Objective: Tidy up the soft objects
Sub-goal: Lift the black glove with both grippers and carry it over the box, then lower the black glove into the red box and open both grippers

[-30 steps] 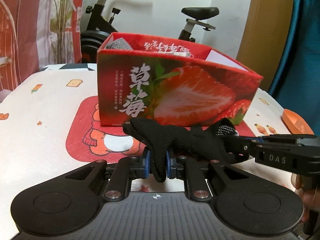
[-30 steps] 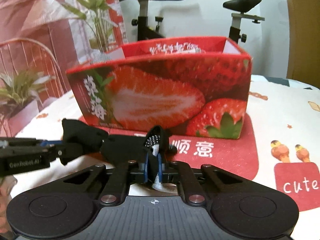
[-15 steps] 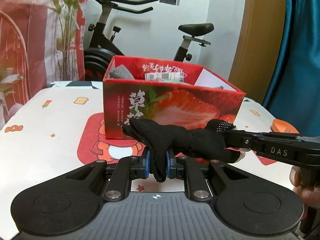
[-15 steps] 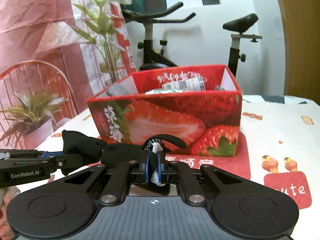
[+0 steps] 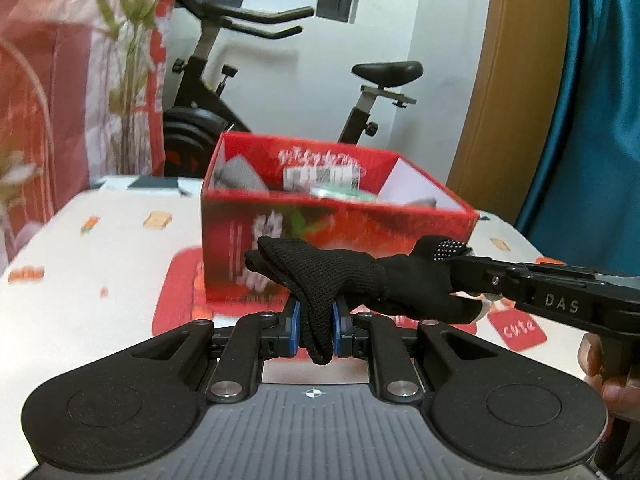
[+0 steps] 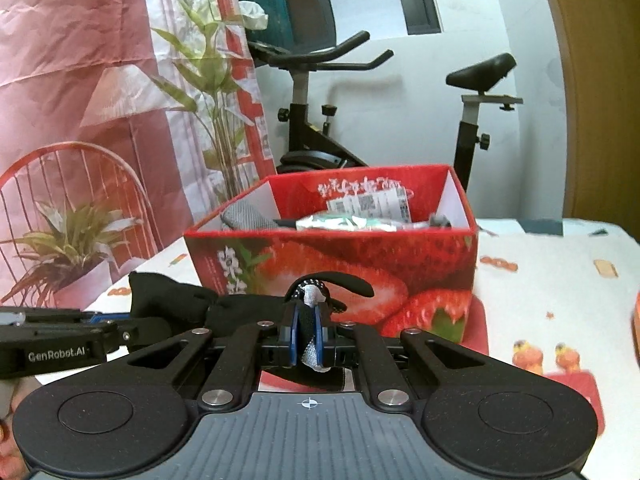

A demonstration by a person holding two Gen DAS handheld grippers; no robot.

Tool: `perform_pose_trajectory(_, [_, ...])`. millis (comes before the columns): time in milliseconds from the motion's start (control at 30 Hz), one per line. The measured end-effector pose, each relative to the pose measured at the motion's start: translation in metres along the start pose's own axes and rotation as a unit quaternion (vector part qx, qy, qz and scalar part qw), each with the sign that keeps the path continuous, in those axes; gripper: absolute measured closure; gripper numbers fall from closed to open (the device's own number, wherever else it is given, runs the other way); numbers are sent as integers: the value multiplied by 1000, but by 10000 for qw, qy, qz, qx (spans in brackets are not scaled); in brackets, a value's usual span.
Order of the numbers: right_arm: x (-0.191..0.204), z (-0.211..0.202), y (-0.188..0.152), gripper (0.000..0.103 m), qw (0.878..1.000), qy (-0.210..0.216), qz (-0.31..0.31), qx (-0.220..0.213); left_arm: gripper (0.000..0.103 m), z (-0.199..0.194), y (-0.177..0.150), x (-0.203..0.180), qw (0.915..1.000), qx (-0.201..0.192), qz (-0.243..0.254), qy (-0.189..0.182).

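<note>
A black knit glove (image 5: 344, 276) hangs in the air, stretched between both grippers. My left gripper (image 5: 316, 320) is shut on its cuff end. My right gripper (image 6: 307, 332) is shut on its fingertip end, which has white dots and a grey tip; it also shows in the left wrist view (image 5: 472, 264). The glove (image 6: 180, 300) is in front of the red strawberry box (image 5: 332, 232) and about level with the box's upper front wall (image 6: 360, 256). The open box holds a grey cloth (image 6: 248, 216) and a green-white packet (image 6: 344, 222).
The box stands on a white table with cartoon prints (image 5: 100, 248) and a red mat (image 6: 480, 332). An exercise bike (image 6: 312, 120) and potted plants (image 6: 68, 240) stand behind the table. An orange object shows at the right edge (image 6: 635, 324).
Both grippers have risen with the glove between them, from near the table to about the height of the box's upper wall. The inside of the box now shows more.
</note>
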State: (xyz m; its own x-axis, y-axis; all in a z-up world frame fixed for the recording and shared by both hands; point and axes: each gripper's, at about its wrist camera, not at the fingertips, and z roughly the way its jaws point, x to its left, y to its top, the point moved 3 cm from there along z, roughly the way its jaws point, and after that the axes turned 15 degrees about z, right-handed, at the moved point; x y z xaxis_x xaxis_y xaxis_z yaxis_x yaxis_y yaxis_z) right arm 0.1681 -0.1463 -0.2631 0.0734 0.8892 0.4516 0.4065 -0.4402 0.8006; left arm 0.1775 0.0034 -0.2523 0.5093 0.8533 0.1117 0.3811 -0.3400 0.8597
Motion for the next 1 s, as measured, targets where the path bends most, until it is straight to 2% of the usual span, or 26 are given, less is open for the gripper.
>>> perform_pose_trajectory(133, [9, 8, 35, 95, 9998, 75, -132, -150, 86, 7, 37, 9, 9997, -109, 225, -74])
perform_pose_trajectory(267, [15, 20, 72, 95, 9992, 158, -223, -298, 86, 23, 74, 21, 9995, -163, 110, -241])
perform_pose_trajectory(467, [8, 60, 107, 95, 9993, 83, -262, -247, 86, 63, 111, 28, 9986, 67, 329, -404])
perform_pose_trajectory(667, [-18, 118, 107, 95, 9993, -128, 133, 329, 86, 110, 114, 34, 9958, 623, 483, -458])
perform_pose_trajectory(767, [-29, 139, 101, 95, 9967, -56, 411, 691, 86, 132, 106, 40, 9937, 928, 346, -519])
perform_pose_trajectory(900, [-39, 154, 97, 95, 9949, -224, 577, 798, 86, 152, 98, 48, 9915, 1159, 279, -513])
perform_pose_trajectory(1000, [-47, 167, 96, 95, 9913, -355, 745, 1028, 86, 165, 94, 56, 9885, 1402, -13, -570])
